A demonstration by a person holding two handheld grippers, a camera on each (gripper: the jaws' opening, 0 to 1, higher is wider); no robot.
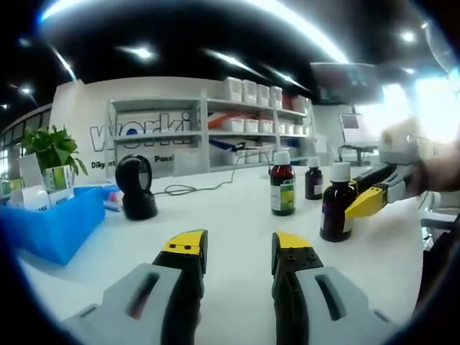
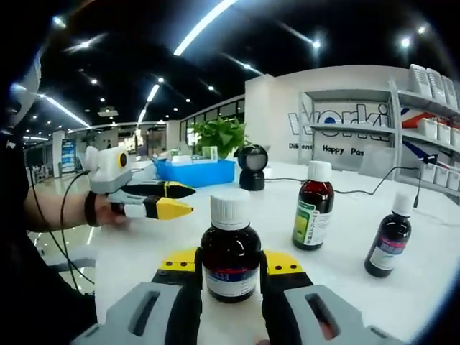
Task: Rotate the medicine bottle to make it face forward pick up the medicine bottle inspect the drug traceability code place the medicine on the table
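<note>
The right gripper [image 2: 230,269] has its fingers around the medicine bottle [image 2: 230,255] on the counter [image 2: 144,251], seemingly clamped; next comes lifting. The left gripper [image 1: 237,248] waits, fingers apart.

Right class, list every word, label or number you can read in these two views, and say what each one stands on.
"worki": large letters on the back wall, cut off by the shelving.
"Happy Pas": smaller line on that wall, under the letters, cut off.
"Passi": same line, as read in the left gripper view.
Nearest bottle between the right gripper jaws: blue label print blurred.
Green-label bottle and purple-label bottle: too small to read.
</note>
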